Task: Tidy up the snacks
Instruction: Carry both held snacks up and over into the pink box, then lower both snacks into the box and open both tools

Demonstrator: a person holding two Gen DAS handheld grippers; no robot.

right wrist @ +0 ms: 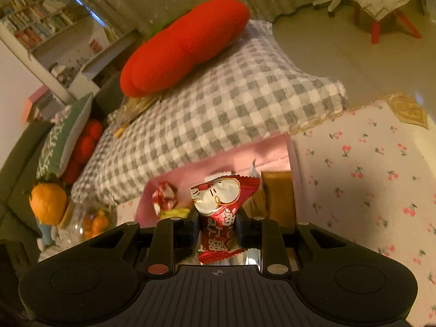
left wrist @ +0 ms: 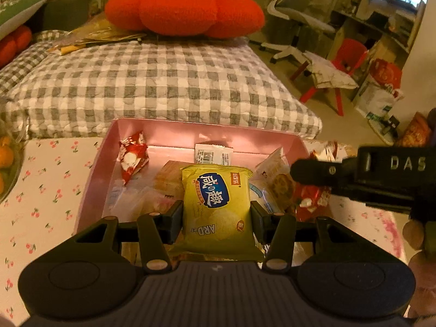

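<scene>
Left wrist view first, read from the left edge: a glass bowl of oranges (left wrist: 5, 163) is cut off by the frame, resting on a desk (left wrist: 46, 190) covered in cherry-printed cloth. Next comes the pink box (left wrist: 92, 179), a shallow, smooth-walled cardboard tray in which a crumpled red-and-white wrapper (left wrist: 133, 158), a white sachet and clear-wrapped biscuits are already gathered. At the centre a yellow-green snack packet (left wrist: 216, 204), a puffy glossy foil pillow, is clamped between the jaws of the left hand-held gripper (left wrist: 216, 223) and is held over the near side of the box. Further right, the right hand-held gripper (left wrist: 313, 171) is seen entering from the side above the box's right corner.

In the right wrist view a second orange and a jar are seen at left, then a checked quilted cushion with a plush red pillow (right wrist: 185, 49) on top. At the middle the right hand-held gripper is closed tightly on a red candy packet (right wrist: 220, 218), a crinkled foil piece pinched at its waist, with the pink box just beyond it.

The step in hand is judged to be delivery of both snacks into the box. Each packet must be lowered over a free spot, and only then should the jaws be parted.
</scene>
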